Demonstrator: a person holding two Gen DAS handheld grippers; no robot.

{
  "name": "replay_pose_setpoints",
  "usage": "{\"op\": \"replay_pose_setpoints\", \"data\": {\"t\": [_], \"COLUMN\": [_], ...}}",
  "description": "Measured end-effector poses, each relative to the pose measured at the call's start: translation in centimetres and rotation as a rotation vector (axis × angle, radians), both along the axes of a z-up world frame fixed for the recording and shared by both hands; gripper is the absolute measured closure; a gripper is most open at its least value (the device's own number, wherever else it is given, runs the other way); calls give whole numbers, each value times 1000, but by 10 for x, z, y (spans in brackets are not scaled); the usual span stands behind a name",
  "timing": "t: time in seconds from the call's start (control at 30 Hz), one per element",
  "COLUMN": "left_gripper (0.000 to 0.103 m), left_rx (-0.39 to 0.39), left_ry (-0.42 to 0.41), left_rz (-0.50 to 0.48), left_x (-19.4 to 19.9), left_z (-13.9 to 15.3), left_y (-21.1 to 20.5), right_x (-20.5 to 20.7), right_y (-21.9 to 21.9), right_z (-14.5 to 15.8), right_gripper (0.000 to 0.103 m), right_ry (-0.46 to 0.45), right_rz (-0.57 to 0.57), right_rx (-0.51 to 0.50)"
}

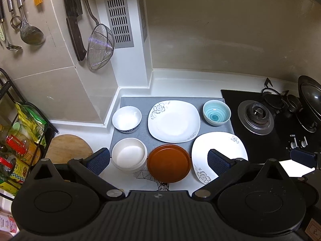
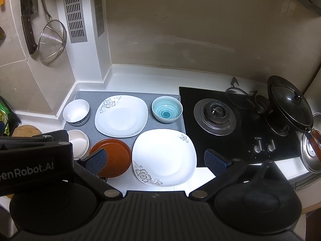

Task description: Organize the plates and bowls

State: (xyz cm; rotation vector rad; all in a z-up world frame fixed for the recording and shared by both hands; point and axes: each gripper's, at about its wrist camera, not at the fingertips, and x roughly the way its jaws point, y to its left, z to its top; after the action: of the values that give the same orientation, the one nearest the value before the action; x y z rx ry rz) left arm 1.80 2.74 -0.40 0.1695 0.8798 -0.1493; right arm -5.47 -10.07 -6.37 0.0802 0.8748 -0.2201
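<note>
On a grey mat (image 1: 148,142) lie a white bowl with a blue band (image 1: 126,118), a square flowered plate (image 1: 174,121) and a blue spiral bowl (image 1: 216,113). In front of them sit a cream bowl (image 1: 128,155), a brown round plate (image 1: 169,163) and a second flowered plate (image 2: 164,157). My left gripper (image 1: 159,159) hovers open above the brown plate, holding nothing. My right gripper (image 2: 155,159) hovers open over the second flowered plate, empty. The left gripper's body (image 2: 36,160) shows at the left of the right wrist view.
A black gas hob (image 2: 230,120) with a lidded pan (image 2: 289,104) lies right of the mat. A knife (image 1: 73,20), strainer (image 1: 100,46) and ladles (image 1: 28,28) hang on the wall. A rack of bottles (image 1: 18,140) and a wooden board (image 1: 68,148) stand at the left.
</note>
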Motion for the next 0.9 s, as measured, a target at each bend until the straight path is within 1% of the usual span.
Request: {"op": "replay_pose_setpoints", "data": {"t": [0.2,0.33,0.43,0.73,0.9], "left_gripper": [0,0,0,0,0], "left_rx": [-1,10,8,26,24], "left_ry": [4,7,6,-16,-7], "left_rz": [15,23,34,90,112], "left_x": [-2,-6,-10,-24,-31], "left_z": [2,2,2,7,10], "left_y": [-6,-17,-23,-41,-47], "right_x": [0,-2,-3,-9,-13], "right_y": [-7,-15,-24,-39,-44], "right_z": [-1,-1,-1,2,6], "right_gripper": [0,0,0,0,0], "right_ry": [-2,-8,-3,-21,-34], "right_rz": [17,32,44,95,136], "right_rx": [11,-7,14,33,26]}}
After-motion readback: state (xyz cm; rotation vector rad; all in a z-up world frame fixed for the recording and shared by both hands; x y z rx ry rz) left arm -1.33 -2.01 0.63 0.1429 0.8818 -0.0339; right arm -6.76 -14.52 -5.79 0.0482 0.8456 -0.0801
